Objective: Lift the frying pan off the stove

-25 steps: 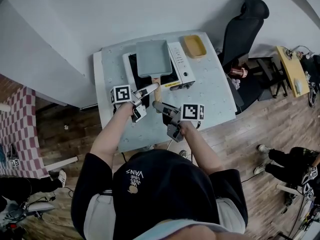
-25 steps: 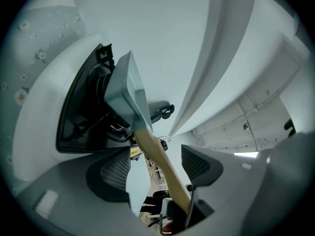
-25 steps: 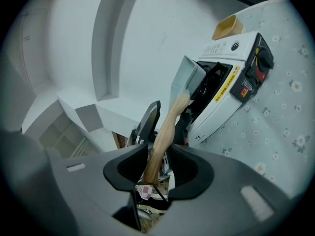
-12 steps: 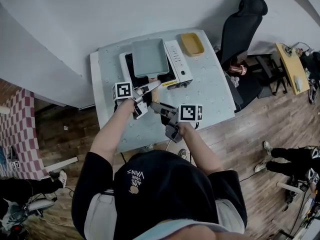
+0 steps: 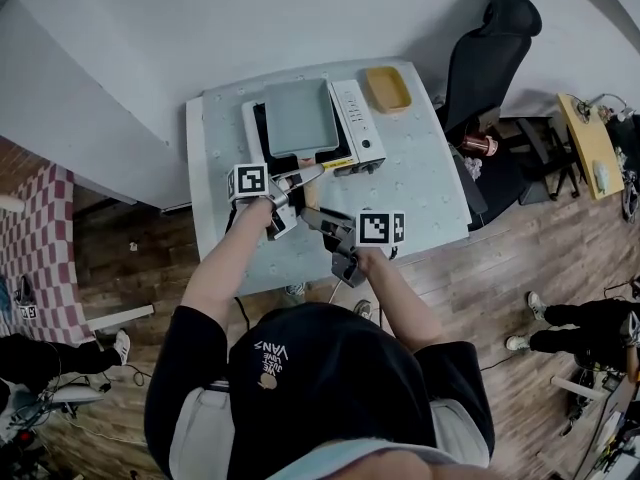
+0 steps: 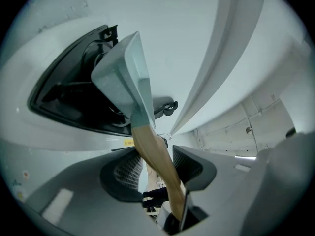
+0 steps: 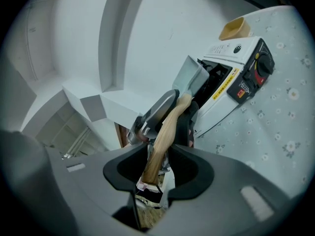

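A grey-green rectangular frying pan sits on the white table-top stove, its wooden handle pointing toward me. My left gripper straddles the handle near the pan. In the left gripper view the handle runs between the closing jaws, with a gap still showing on one side, and the pan lies ahead. My right gripper comes in from the near side. In the right gripper view its jaws sit tight on the handle's end.
The stove stands on a pale flowered table. A yellow dish lies at the table's far right corner. A black office chair stands to the right of the table. The stove's knobs face the right gripper.
The left gripper's jaws have narrowed around the wooden handle. The pan still rests on the stove and the right gripper has stayed in place.
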Tool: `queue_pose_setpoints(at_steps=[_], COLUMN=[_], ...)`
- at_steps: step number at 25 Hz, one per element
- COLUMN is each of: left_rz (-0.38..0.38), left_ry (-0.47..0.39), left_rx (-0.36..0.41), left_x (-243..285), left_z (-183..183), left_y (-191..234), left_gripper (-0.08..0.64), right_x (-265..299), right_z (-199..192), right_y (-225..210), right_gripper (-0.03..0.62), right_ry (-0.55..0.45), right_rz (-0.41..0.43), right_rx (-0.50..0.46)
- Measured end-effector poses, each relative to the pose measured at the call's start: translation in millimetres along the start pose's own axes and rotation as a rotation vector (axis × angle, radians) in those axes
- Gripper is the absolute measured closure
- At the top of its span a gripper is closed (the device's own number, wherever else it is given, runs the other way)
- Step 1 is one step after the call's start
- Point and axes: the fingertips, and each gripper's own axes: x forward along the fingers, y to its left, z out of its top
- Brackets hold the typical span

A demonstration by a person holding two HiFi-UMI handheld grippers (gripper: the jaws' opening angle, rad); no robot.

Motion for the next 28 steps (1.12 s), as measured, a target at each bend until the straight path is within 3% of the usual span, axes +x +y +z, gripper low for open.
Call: queue_pose_setpoints(at_steps=[28], left_rz=[0.068], left_ry=[-0.192], left_rx=[0.041], left_x=[-9], left_z=[-92], left_y=[-31], left_gripper=[0.379], right_x=[-83], right_z=[-71], right_y=[14], right_gripper=[0.440], right_ry=[0.212], right_rz=[0.065], right_rx=[-0.123])
